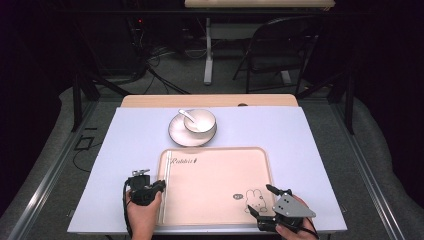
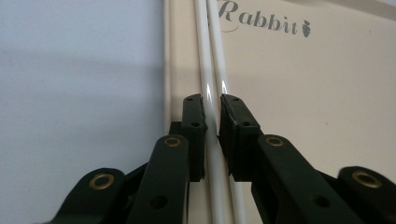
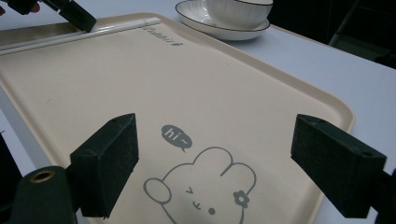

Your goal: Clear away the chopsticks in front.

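a: which step is in hand?

b: handling the pair of white chopsticks [image 2: 212, 70] that lies along one long edge of the beige tray [image 1: 220, 200]. it reads as either just gripping them or just setting them down; i can't tell which.

a: the left gripper [image 2: 212, 105]?

b: its jaws are nearly together, one chopstick running between them, the other just outside one jaw. a thin gap shows, so they are not clearly pinching.

a: the right gripper [image 3: 224, 163]?

b: jaws spread wide, holding nothing, the tray's rabbit drawing [image 3: 201, 191] between them. ahead of them sit a bowl [image 1: 200, 120] and spoon [image 1: 187, 114] on a saucer [image 1: 192, 134].

a: the next move?

b: probably squaring the jaws around both sticks, or backing off without nudging them.
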`<action>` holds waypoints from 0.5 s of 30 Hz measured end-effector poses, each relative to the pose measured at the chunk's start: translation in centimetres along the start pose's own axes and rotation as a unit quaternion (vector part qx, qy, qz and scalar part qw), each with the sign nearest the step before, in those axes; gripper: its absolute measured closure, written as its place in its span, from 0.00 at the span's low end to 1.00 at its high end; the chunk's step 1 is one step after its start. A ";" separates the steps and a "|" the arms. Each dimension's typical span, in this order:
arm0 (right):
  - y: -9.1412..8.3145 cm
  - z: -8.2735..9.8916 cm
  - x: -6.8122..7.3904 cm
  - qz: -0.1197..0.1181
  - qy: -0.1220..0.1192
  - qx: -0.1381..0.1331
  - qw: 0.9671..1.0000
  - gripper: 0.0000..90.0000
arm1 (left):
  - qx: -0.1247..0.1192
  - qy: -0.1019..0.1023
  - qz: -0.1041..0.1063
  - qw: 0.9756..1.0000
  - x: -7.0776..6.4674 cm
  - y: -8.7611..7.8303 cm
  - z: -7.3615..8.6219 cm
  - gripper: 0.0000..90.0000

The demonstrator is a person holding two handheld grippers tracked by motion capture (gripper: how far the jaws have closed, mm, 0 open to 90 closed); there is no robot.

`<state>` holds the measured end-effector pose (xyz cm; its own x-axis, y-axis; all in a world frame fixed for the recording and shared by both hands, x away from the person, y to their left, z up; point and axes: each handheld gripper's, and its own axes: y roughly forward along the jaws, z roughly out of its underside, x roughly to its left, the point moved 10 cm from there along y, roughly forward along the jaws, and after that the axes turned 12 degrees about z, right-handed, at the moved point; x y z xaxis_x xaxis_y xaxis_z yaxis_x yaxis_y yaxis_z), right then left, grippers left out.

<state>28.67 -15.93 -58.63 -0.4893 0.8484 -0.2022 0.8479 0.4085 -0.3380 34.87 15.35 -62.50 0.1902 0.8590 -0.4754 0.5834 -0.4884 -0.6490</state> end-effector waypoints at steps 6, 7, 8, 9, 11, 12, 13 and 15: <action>0.0 0.0 0.0 0.000 -0.001 0.000 1.000 0.16 | -0.002 0.008 0.001 1.000 0.0 -0.1 0.0 0.80; 0.0 0.0 0.0 0.000 -0.001 0.000 1.000 0.16 | 0.000 0.011 0.002 1.000 -0.1 -0.1 0.0 0.79; 0.0 0.0 0.0 0.000 -0.001 0.000 1.000 0.16 | 0.001 0.013 0.001 1.000 -0.1 -0.1 0.0 0.78; 0.0 0.0 0.0 0.000 0.000 0.000 1.000 0.16 | -0.001 0.016 0.001 1.000 -0.1 0.0 0.0 0.78; 0.0 0.0 0.0 0.000 0.000 0.000 1.000 0.16 | 0.001 0.020 0.002 1.000 -0.2 0.0 0.0 0.75; 0.0 0.0 0.0 0.000 0.000 0.001 1.000 0.16 | 0.001 0.022 0.003 1.000 -0.3 0.0 0.0 0.74; 0.0 0.0 0.0 0.000 -0.001 0.000 1.000 0.16 | 0.002 0.024 0.003 1.000 -0.4 0.0 0.0 0.72; 0.0 0.0 0.0 0.000 -0.001 0.001 1.000 0.16 | 0.003 0.033 0.003 0.999 -0.5 0.0 0.0 0.69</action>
<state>28.69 -15.94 -58.65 -0.4887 0.8484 -0.2035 0.8480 0.4072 -0.3391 34.79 14.94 -62.27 0.2454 0.8644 -0.4389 0.5768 -0.4941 -0.6505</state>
